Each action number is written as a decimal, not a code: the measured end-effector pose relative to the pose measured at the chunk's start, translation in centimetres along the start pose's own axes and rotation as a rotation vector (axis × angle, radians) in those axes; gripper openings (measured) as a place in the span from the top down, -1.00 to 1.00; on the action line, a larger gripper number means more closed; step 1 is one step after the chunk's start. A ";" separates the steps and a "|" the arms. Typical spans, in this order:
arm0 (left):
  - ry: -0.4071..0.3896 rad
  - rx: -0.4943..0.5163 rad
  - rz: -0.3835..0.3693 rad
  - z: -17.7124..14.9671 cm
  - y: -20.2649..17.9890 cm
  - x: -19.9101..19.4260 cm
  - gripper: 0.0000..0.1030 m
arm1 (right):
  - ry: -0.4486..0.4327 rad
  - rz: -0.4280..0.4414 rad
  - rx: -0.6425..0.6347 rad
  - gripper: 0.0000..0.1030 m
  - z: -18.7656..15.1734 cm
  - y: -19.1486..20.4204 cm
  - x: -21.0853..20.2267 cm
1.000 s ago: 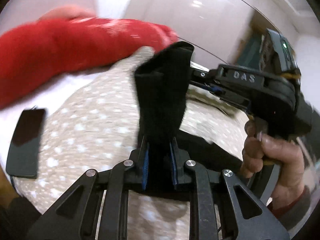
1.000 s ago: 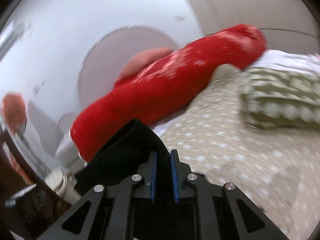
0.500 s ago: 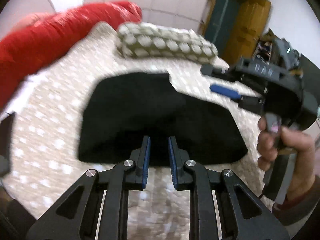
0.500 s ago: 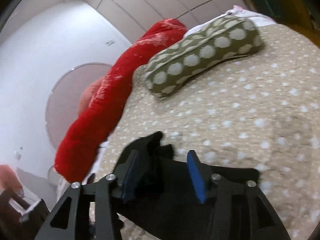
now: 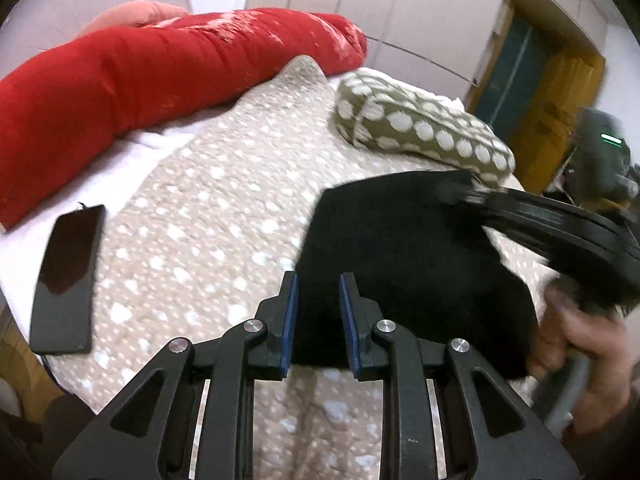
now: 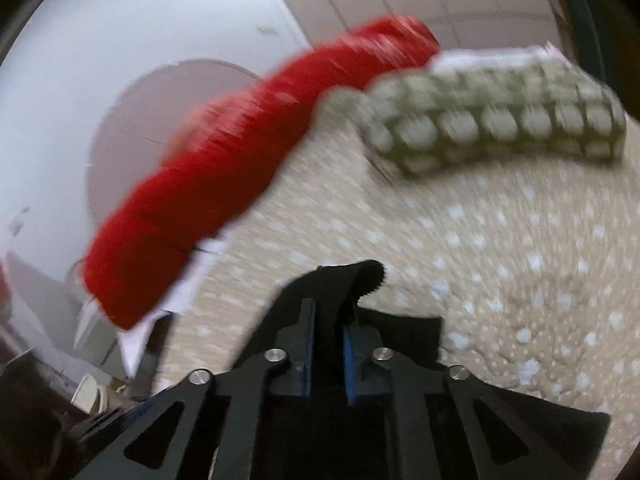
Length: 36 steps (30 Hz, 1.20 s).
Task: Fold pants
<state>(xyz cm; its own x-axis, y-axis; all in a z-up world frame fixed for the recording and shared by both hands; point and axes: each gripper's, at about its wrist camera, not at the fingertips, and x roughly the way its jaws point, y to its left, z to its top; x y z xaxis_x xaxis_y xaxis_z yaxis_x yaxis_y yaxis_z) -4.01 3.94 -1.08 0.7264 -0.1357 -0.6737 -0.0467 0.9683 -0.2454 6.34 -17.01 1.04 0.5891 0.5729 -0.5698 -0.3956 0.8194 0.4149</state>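
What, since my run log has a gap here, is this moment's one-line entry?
pants: black, on spotted bedspread | left tongs: gripping near edge | right tongs: jaws just closing, pinching raised fold

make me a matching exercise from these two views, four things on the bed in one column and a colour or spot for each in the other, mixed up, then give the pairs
Things:
1. pants
2. phone
3. long bolster
4. dotted pillow

Descriptions:
A. red, along the far edge of the bed
B. olive green with white dots, beyond the pants
C. black cloth, folded flat on the beige bedspread
D. dark screen up, flat at the left edge of the bed

Pairs: 1-C, 2-D, 3-A, 4-B
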 end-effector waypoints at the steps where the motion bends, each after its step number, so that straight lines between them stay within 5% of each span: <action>1: -0.010 -0.006 0.001 0.3 0.0 -0.2 0.61 | -0.023 0.025 -0.016 0.83 0.0 0.7 -1.8; 8: -0.018 0.037 -0.021 1.3 -2.6 0.6 0.56 | -0.119 0.024 0.028 0.84 -1.2 -1.6 -10.1; 15: 0.080 0.145 -0.024 -0.7 -6.8 4.3 0.43 | 0.048 -0.292 0.168 0.84 -6.3 -9.9 -8.3; 19: 0.061 0.172 -0.007 0.1 -7.6 4.3 0.43 | 0.029 -0.323 0.146 0.84 -6.2 -9.9 -8.7; 22: 0.051 0.174 0.018 1.2 -7.8 4.7 0.43 | -0.030 -0.422 0.127 0.81 -5.0 -9.0 -10.6; 25: 0.042 0.192 0.036 2.1 -8.4 5.5 0.43 | -0.085 -0.368 0.128 0.80 -4.3 -7.9 -12.0; 28: 0.065 0.213 0.028 1.9 -9.3 6.6 0.43 | -0.026 -0.266 0.062 0.80 -4.2 -6.2 -9.7; 36: 0.081 0.252 0.078 1.0 -10.5 8.6 0.41 | 0.067 -0.362 0.047 0.80 -4.4 -8.2 -3.1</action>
<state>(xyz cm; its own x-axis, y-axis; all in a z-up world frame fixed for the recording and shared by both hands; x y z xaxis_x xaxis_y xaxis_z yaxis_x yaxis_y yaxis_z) 3.41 -7.19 -3.54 0.6694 -0.0653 -0.7400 0.0796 0.9967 -0.0160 4.66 -25.43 -3.76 0.6367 0.2470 -0.7305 -0.1357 0.9684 0.2092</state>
